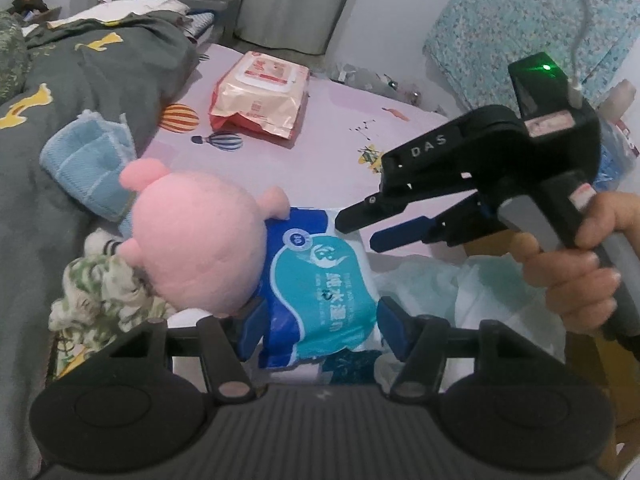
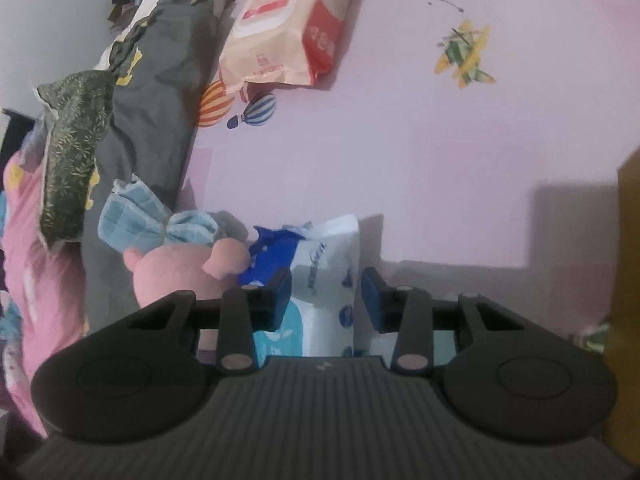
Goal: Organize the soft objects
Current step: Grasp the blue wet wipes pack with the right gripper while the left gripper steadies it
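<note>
Blue wipes pack on pink bedsheet, clamped at near end by left claw, both blue pads pressed to its sides. Pink plush leaning against pack's left side, head overlapping it. Right claw hovering over pack's far end, partly open, nothing gripped (pads apart from wrapper in right wrist view). Orange wipes pack farther up bed, well apart.
</note>
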